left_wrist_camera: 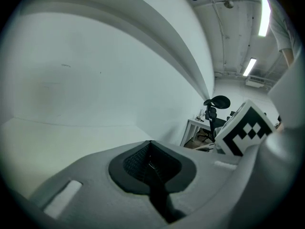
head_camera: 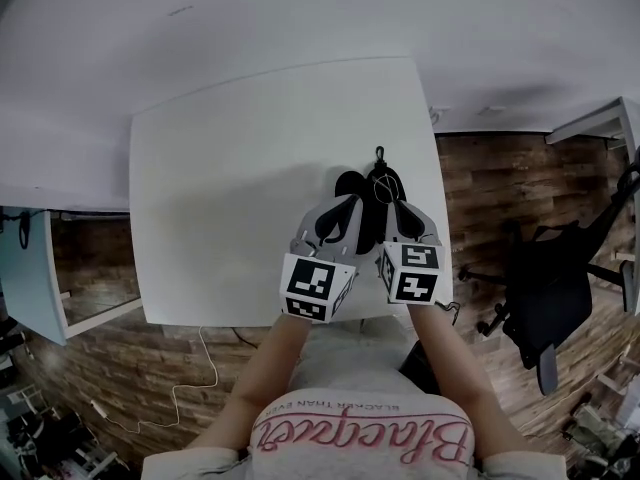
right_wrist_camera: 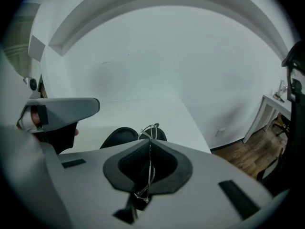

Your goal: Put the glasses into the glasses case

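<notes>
A black glasses case (head_camera: 348, 184) lies near the front right of the white table (head_camera: 230, 188). Thin wire-framed glasses (head_camera: 383, 182) are right beside it. My right gripper (head_camera: 392, 210) is shut on the glasses; in the right gripper view the wire frame (right_wrist_camera: 150, 129) runs between the pads and sticks out past the tips, above the case (right_wrist_camera: 119, 136). My left gripper (head_camera: 343, 210) reaches onto the case's near edge. Its jaws are shut, with a dark strip pinched between the pads (left_wrist_camera: 143, 163). From the right gripper view, the left gripper (right_wrist_camera: 62, 109) has black material under its finger.
The table's right edge (head_camera: 436, 218) is close to both grippers, with wooden floor and a black office chair (head_camera: 545, 278) beyond it. A white cable (head_camera: 200, 368) hangs off the front edge. Another desk (head_camera: 40, 268) stands at the left. The right gripper's marker cube (left_wrist_camera: 243, 132) shows beside the left one.
</notes>
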Demonstrator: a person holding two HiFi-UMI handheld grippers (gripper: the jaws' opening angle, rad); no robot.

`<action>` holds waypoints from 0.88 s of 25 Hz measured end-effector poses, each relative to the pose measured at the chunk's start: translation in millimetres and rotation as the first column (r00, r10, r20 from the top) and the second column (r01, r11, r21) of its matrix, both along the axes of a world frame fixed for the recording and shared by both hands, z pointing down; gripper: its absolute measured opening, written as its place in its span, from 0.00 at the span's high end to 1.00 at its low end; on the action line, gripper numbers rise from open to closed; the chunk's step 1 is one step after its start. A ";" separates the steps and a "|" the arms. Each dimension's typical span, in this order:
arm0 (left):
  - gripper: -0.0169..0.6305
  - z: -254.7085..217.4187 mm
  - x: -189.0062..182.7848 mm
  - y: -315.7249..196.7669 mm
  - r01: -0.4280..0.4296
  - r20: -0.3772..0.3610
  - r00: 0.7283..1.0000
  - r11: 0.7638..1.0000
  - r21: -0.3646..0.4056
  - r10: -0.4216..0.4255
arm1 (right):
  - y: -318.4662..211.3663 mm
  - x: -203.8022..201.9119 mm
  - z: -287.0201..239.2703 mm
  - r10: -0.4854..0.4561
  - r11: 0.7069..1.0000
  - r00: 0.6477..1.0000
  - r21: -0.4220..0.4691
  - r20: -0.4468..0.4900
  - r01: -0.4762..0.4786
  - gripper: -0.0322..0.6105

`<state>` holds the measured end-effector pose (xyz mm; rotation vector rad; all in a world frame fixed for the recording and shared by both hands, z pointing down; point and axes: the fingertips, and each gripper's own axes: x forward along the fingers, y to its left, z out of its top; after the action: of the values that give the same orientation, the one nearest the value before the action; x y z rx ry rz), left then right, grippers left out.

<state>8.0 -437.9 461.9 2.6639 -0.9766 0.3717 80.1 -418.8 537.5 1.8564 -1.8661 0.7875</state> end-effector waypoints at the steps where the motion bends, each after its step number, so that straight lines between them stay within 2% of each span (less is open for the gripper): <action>1: 0.97 1.4 -0.3 -0.6 -0.004 -0.002 1.000 1.000 -0.005 0.004 | -0.5 0.7 3.7 0.008 1.000 1.000 -0.013 -0.003 -0.008 0.93; 6: 0.97 7.1 -5.7 -7.6 -0.009 -0.013 1.000 1.000 -0.023 0.009 | -2.6 3.2 20.8 0.033 0.996 0.999 -0.081 -0.039 -0.036 0.93; 11: 0.97 7.2 -7.0 -10.8 -0.017 -0.029 0.999 1.000 -0.023 0.016 | -2.1 5.4 27.1 0.000 0.993 0.996 -0.114 -0.094 -0.011 0.93; 18: 0.97 1.9 -8.2 -3.8 -0.018 -0.043 0.999 1.000 -0.013 0.017 | -4.1 8.8 20.3 -0.044 0.998 0.987 -0.059 -0.153 0.035 0.92; 22: 0.96 -3.1 -12.4 6.0 -0.018 -0.053 0.998 1.000 -0.006 0.017 | -2.5 4.0 4.5 -0.093 0.996 0.986 -0.010 -0.140 0.093 0.92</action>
<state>-4.3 -431.9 458.8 2.6643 -0.9357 0.3063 84.1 -421.4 542.0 1.7604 -1.8462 0.6119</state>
